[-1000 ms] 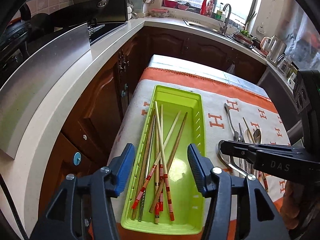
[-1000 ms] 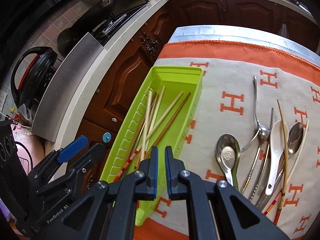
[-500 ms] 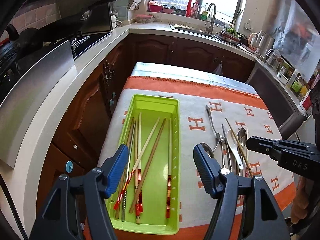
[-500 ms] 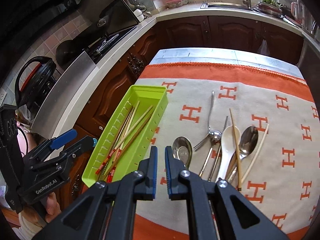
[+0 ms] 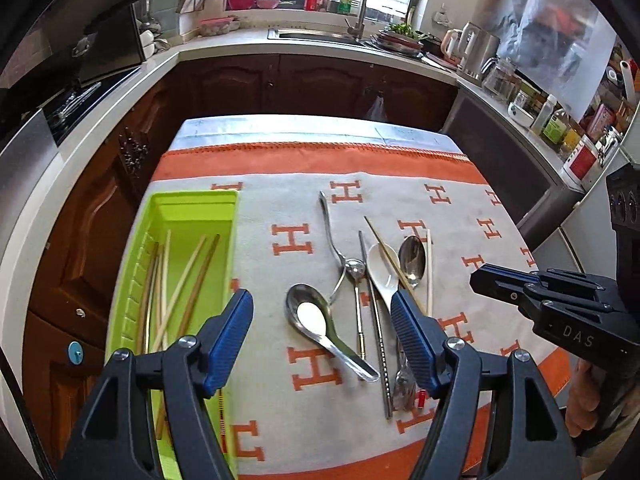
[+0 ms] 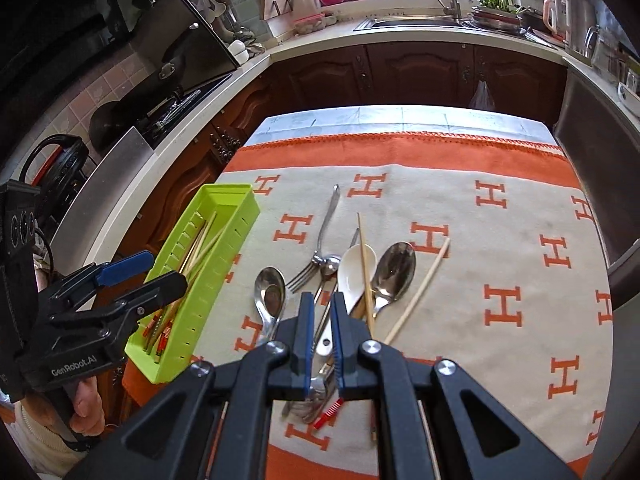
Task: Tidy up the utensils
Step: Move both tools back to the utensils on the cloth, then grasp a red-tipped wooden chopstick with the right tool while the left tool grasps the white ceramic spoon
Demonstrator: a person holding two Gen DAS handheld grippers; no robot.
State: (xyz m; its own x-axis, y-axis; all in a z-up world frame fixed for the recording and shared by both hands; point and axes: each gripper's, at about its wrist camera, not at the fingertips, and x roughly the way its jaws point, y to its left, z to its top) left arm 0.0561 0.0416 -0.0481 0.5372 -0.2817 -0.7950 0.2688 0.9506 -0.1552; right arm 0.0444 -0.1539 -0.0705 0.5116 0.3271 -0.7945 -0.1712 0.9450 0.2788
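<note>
A lime green tray [image 5: 192, 212] [image 6: 224, 204] at the table's left edge holds several chopsticks [image 5: 188, 276]. A pile of utensils lies mid-table: a steel soup spoon [image 5: 316, 320] [image 6: 270, 292], a white ceramic spoon [image 5: 380, 268] [image 6: 354, 268], a steel spoon [image 6: 394, 272], a fork, and loose chopsticks [image 6: 420, 288]. My left gripper [image 5: 322, 340] is open and empty, above the soup spoon. My right gripper [image 6: 321, 336] is nearly shut and empty, above the pile's near end; it also shows at the right of the left wrist view [image 5: 500, 280].
An orange-and-cream cloth with H marks [image 6: 500, 240] covers the table. Dark wood cabinets and a white counter with a stove [image 6: 172, 108] and sink [image 6: 416, 22] surround the table on the left and far sides.
Both grippers have moved right, from over the green tray to over the utensil pile. The left stays open, the right stays nearly shut.
</note>
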